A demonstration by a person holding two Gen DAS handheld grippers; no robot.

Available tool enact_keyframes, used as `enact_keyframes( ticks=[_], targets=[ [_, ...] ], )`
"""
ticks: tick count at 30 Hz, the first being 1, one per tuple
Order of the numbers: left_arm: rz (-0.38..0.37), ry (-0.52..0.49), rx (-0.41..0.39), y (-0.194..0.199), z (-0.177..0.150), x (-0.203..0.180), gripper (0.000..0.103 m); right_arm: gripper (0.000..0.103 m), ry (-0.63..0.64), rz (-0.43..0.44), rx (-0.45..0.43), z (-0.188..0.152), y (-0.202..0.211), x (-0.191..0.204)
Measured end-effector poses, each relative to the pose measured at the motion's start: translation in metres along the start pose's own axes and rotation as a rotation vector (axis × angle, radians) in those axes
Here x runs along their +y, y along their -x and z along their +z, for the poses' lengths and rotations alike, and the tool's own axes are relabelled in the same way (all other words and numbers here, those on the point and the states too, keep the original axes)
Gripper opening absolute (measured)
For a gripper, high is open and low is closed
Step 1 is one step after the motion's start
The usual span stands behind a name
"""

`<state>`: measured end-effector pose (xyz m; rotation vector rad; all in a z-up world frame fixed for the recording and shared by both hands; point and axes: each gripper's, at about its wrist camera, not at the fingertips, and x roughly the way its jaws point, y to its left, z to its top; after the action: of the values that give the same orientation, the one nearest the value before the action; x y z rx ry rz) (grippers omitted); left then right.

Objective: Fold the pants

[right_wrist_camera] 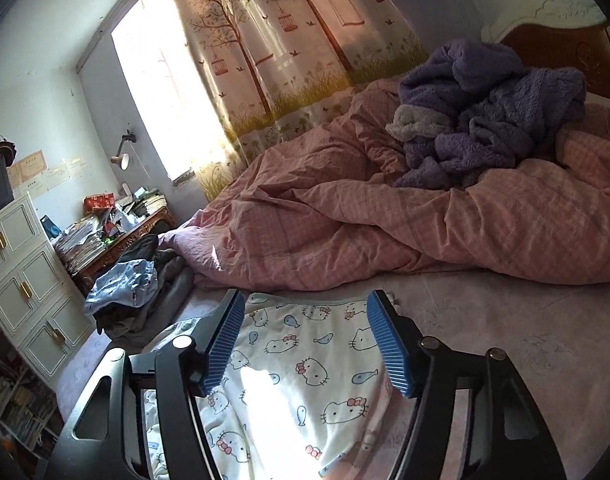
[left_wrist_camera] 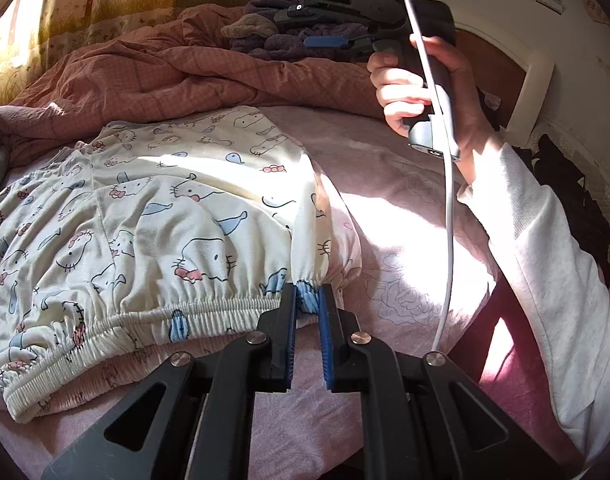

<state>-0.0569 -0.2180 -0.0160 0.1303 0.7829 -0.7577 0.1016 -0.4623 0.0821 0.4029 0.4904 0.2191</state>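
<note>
Black jaws of the left gripper (left_wrist_camera: 308, 300) filled the bottom of the left wrist view, their blue pads nearly together and pinching the gathered corner of the waistband (left_wrist_camera: 153, 320). That elastic edge belonged to the pants (left_wrist_camera: 153, 208), cream cloth printed with cartoon cats, fish and bows, which lay spread on the pink sheet (left_wrist_camera: 393, 216) with the waistband nearest the camera and the rest running away toward the quilt (left_wrist_camera: 153, 76). Sunlight cut a bright band across the cloth and the sheet.

Higher and to the right in that view, a hand (left_wrist_camera: 409, 92) in a white sleeve (left_wrist_camera: 545, 280) gripped the black handle of the right gripper, held well above the bed, with a grey cable (left_wrist_camera: 449, 200) hanging down from it. Its jaws could not be seen there.

From the right wrist view, the right gripper (right_wrist_camera: 303, 344) had its jaws apart, with nothing between the pads; no earlier picture was at hand to compare. It hung over the pants (right_wrist_camera: 297, 380), whose far hem lay just beyond the fingertips, and the pads did not touch the cloth.

Beyond lay the rumpled pink quilt (right_wrist_camera: 385, 224), with a purple fleece (right_wrist_camera: 489, 116) heaped on it near the headboard (right_wrist_camera: 565, 40). A curtain (right_wrist_camera: 289, 48) printed with trees and birdcages hung behind the bed. At the left stood a white cabinet (right_wrist_camera: 21, 272) and a cluttered desk (right_wrist_camera: 121, 232), with a pile of clothes (right_wrist_camera: 129, 292) on the bed's edge beside them.
</note>
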Motion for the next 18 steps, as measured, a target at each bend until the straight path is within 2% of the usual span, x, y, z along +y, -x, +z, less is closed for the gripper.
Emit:
enact_keyframes(
  ticks=[4, 8, 11, 14, 16, 18],
  targets=[
    [0.048, -0.008, -0.051, 0.01, 0.002, 0.003, 0.01, 0.048, -0.047, -0.052, 0.105, 0.013, -0.073, -0.026],
    [0.05, 0.01, -0.027, 0.006, 0.0, 0.006, 0.01, 0.046, -0.082, -0.122, 0.205, 0.012, -0.138, -0.055],
    [0.047, -0.005, -0.014, 0.001, -0.001, 0.003, 0.01, 0.046, -0.094, -0.179, 0.215, 0.007, -0.164, -0.075],
    [0.037, -0.01, -0.006, -0.001, -0.002, -0.001, 0.01, 0.045, -0.129, -0.152, 0.227, 0.0, -0.176, -0.093],
    [0.04, -0.006, -0.007, -0.001, -0.002, -0.002, 0.01, 0.039, -0.157, -0.113, 0.256, -0.004, -0.182, -0.101],
    [0.046, -0.008, -0.012, 0.0, -0.002, -0.003, 0.01, 0.039, -0.163, -0.09, 0.271, -0.005, -0.186, -0.104]
  ],
)
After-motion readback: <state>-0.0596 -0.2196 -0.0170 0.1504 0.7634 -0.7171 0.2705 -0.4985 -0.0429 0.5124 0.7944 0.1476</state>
